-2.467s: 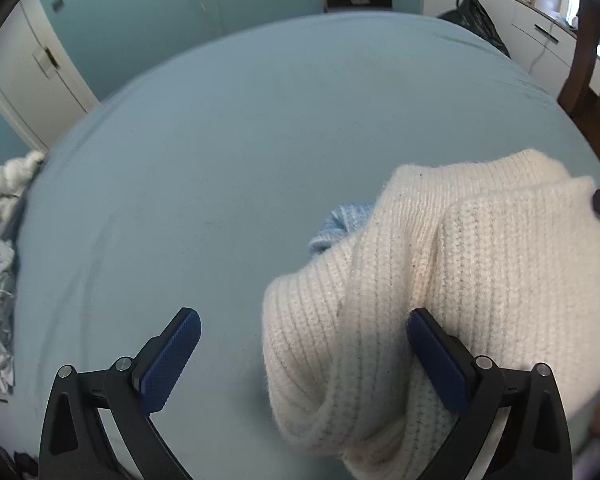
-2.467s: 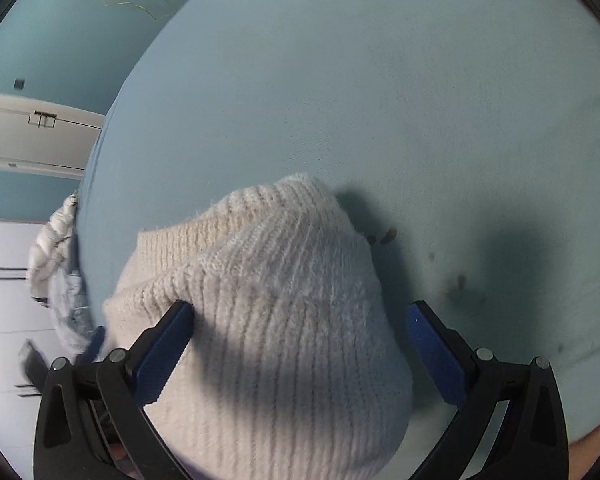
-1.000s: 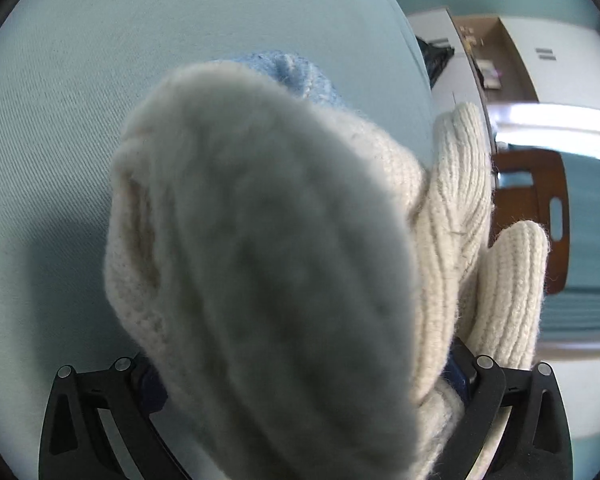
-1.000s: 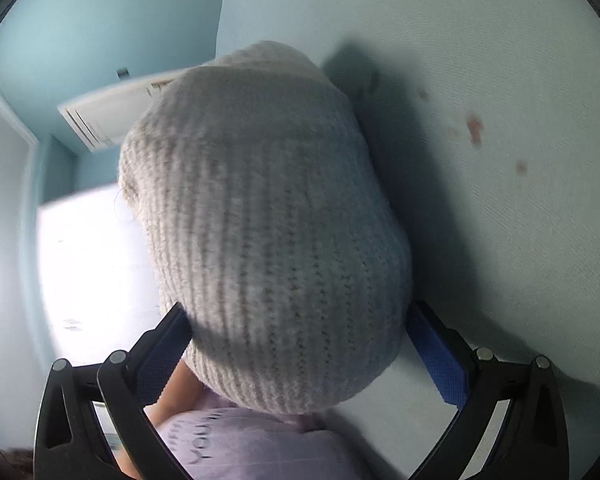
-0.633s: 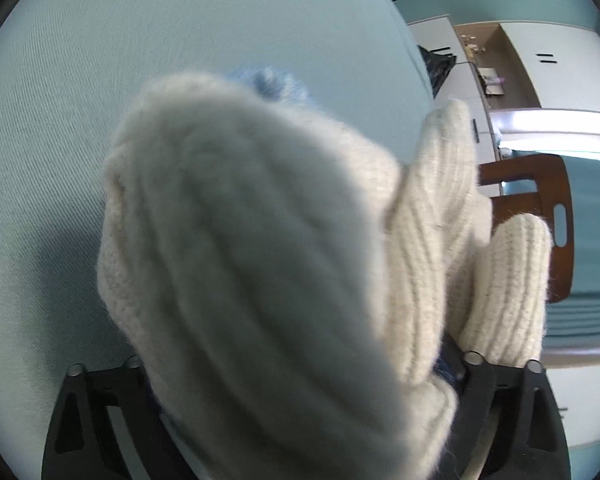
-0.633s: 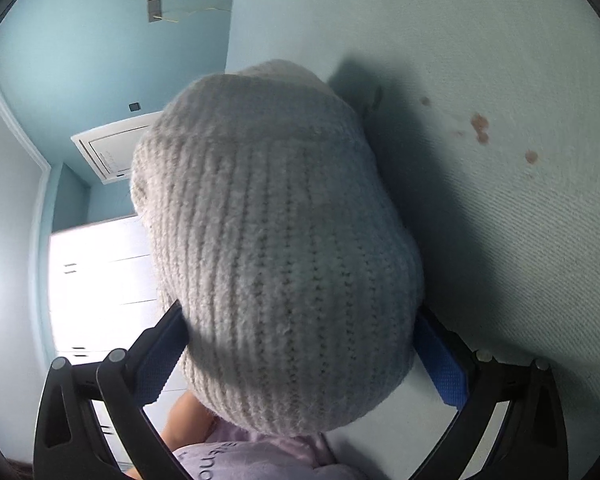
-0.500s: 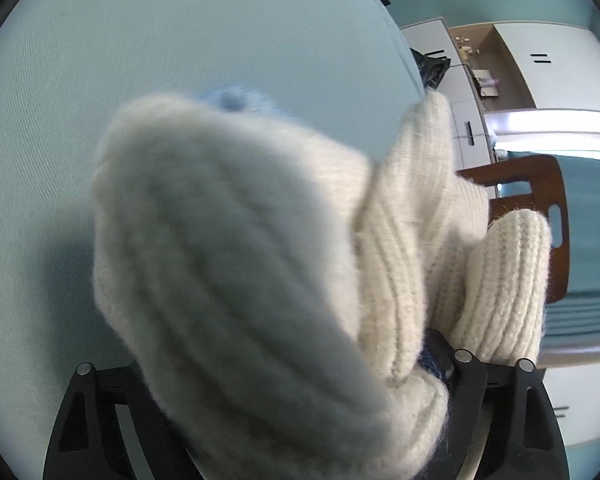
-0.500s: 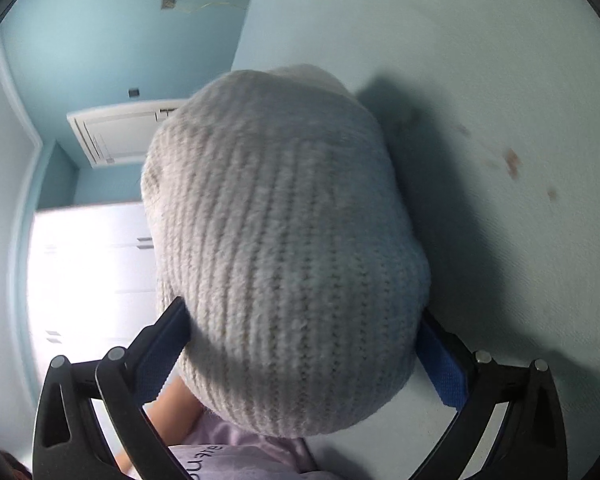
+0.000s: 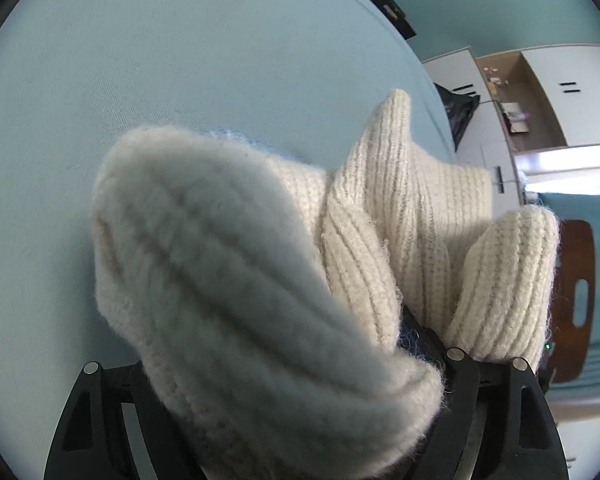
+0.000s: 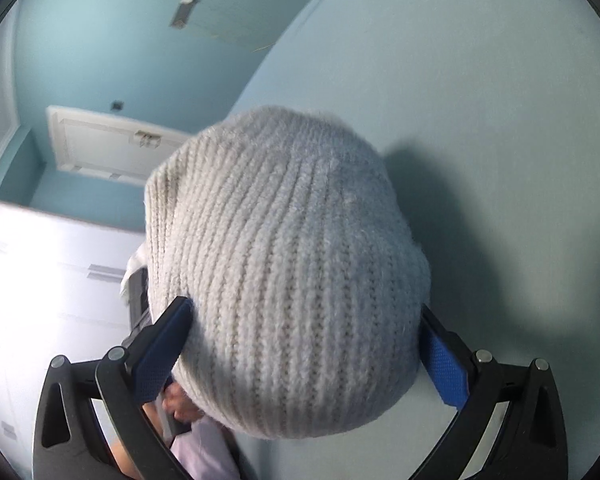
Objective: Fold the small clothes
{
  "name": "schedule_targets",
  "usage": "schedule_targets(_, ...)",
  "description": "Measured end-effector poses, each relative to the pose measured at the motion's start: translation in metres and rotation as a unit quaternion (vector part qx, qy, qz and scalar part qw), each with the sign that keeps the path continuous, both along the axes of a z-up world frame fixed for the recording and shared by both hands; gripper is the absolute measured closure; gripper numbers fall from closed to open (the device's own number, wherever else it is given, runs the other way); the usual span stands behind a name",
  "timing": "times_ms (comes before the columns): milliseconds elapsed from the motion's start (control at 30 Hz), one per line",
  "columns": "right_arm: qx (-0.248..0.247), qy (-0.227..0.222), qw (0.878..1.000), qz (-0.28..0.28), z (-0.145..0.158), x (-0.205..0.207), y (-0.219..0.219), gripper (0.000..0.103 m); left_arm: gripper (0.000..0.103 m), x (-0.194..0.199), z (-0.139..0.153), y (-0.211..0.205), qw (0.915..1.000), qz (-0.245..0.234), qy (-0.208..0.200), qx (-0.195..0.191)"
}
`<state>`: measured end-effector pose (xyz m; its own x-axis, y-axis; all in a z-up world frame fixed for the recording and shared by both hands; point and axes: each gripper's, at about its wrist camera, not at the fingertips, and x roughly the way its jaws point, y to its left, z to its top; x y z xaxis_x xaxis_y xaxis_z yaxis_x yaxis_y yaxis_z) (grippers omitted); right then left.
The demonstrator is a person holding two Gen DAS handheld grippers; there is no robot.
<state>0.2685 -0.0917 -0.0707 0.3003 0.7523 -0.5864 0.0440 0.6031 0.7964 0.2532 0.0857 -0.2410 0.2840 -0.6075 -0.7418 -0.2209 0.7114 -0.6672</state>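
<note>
Two grippers carry one cream knit garment (image 9: 236, 280) above the pale blue bed sheet (image 9: 180, 80), so we judge that we are in the middle of a fold, bringing the bunched knit over to lay it down. The left gripper (image 9: 280, 400) is closing its wide jaws, and thick folds of the knit fill the gap between them. The right gripper (image 10: 304, 344) stands wide too, and its blue pads (image 10: 444, 360) lie against both sides of the knit bundle.

Next we must lower the garment flat onto the sheet and release it without a twist.

The knit hides the left gripper's pads almost fully. A light blue cloth (image 9: 236, 136) peeks from behind the garment, and we cannot tell what it is.
</note>
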Motion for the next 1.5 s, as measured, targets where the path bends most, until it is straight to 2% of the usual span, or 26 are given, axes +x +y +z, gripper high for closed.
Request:
schedule_targets(67, 0.002, 0.014, 1.0, -0.022, -0.013, 0.009, -0.001, 0.001, 0.016, 0.011, -0.001, -0.008, 0.9999, -0.012, -0.004, 0.004)
schedule_targets(133, 0.025, 0.022, 0.999, -0.04, -0.026, 0.012, -0.006, 0.001, 0.013, 0.015, -0.004, -0.011, 0.9998, -0.02, 0.005, 0.008)
schedule_targets(233, 0.047, 0.035, 0.997, -0.048, -0.039, -0.006, -0.022, 0.0, 0.011, 0.022, 0.0, -0.014, 0.9995, -0.015, 0.021, 0.017)
schedule_targets(333, 0.037, 0.063, 0.995, -0.062, -0.035, -0.014, -0.029, 0.001, 0.011, 0.025, 0.024, -0.02, 0.9968, -0.008, 0.037, 0.07)
schedule_targets(400, -0.003, 0.077, 0.994, -0.072, -0.017, -0.023, -0.036, 0.001, 0.011, 0.007, 0.056, -0.014, 0.9909, -0.009, 0.029, 0.131)
schedule_targets(467, -0.053, 0.062, 0.995, -0.064, 0.014, -0.032, -0.04, 0.001, 0.011, -0.002, 0.085, -0.019, 0.9828, -0.008, 0.021, 0.183)
schedule_targets(500, -0.097, 0.042, 0.993, -0.055, 0.043, -0.04, -0.04, 0.001, 0.012, -0.01, 0.109, -0.024, 0.9742, -0.007, 0.005, 0.226)
schedule_targets(567, -0.165, 0.016, 0.985, -0.039, 0.083, -0.048, -0.028, 0.001, 0.01, -0.022, 0.151, -0.038, 0.9571, -0.008, -0.041, 0.287)
schedule_targets(600, -0.214, 0.001, 0.977, -0.027, 0.111, -0.06, -0.021, 0.001, 0.006, -0.034, 0.175, -0.046, 0.9436, -0.012, -0.071, 0.323)
schedule_targets(667, -0.265, -0.021, 0.964, -0.013, 0.145, -0.083, -0.013, 0.001, 0.0, -0.064, 0.217, -0.058, 0.9162, -0.02, -0.121, 0.381)
schedule_targets(700, -0.292, -0.041, 0.956, -0.005, 0.173, -0.104, -0.003, 0.001, 0.0, -0.082, 0.242, -0.068, 0.9009, -0.023, -0.153, 0.406)
schedule_targets(767, -0.315, -0.064, 0.947, 0.009, 0.201, -0.13, 0.002, 0.001, 0.0, -0.114, 0.273, -0.077, 0.8837, -0.034, -0.192, 0.425)
schedule_targets(800, -0.339, -0.066, 0.938, 0.014, 0.221, -0.151, 0.009, 0.001, 0.0, -0.141, 0.289, -0.076, 0.8759, -0.044, -0.212, 0.431)
schedule_targets(933, -0.357, -0.088, 0.93, -0.01, 0.274, -0.22, 0.014, 0.001, 0.0, -0.188, 0.327, -0.09, 0.857, -0.056, -0.249, 0.448)
schedule_targets(1000, -0.351, -0.102, 0.93, -0.031, 0.291, -0.251, 0.012, 0.001, 0.0, -0.226, 0.336, -0.08, 0.8483, -0.054, -0.258, 0.459)
schedule_targets(1067, -0.355, -0.112, 0.926, -0.054, 0.3, -0.268, 0.014, 0.001, 0.0, -0.243, 0.341, -0.084, 0.8423, -0.046, -0.263, 0.468)
schedule_targets(1133, -0.367, -0.116, 0.92, -0.076, 0.3, -0.281, 0.025, 0.001, 0.0, -0.269, 0.345, -0.077, 0.8406, -0.038, -0.266, 0.47)
schedule_targets(1233, -0.371, -0.121, 0.918, -0.077, 0.29, -0.285, 0.034, 0.001, 0.0, -0.285, 0.346, -0.075, 0.8445, -0.038, -0.292, 0.447)
schedule_targets(1267, -0.376, -0.122, 0.916, -0.069, 0.285, -0.286, 0.038, 0.001, 0.0, -0.289, 0.342, -0.078, 0.8436, -0.048, -0.3, 0.443)
schedule_targets(1300, -0.387, -0.123, 0.912, -0.055, 0.277, -0.285, 0.043, 0.001, 0.0, -0.291, 0.335, -0.083, 0.8373, -0.067, -0.305, 0.449)
schedule_targets(1367, -0.413, -0.132, 0.9, -0.038, 0.272, -0.281, 0.05, 0.001, 0.0, -0.29, 0.324, -0.092, 0.8188, -0.101, -0.306, 0.475)
schedule_targets(1400, -0.432, -0.144, 0.89, -0.035, 0.267, -0.281, 0.054, 0.001, 0.0, -0.292, 0.318, -0.096, 0.805, -0.114, -0.311, 0.492)
schedule_targets(1433, -0.451, -0.155, 0.878, -0.034, 0.265, -0.284, 0.058, 0.001, 0.0, -0.293, 0.315, -0.096, 0.7985, -0.119, -0.315, 0.499)
schedule_targets(1467, -0.479, -0.177, 0.859, -0.034, 0.263, -0.283, 0.061, 0.001, 0.0, -0.295, 0.311, -0.097, 0.7932, -0.127, -0.318, 0.504)
schedule_targets(1500, -0.498, -0.192, 0.845, -0.037, 0.263, -0.283, 0.063, 0.001, 0.0, -0.294, 0.307, -0.097, 0.7933, -0.137, -0.316, 0.502)
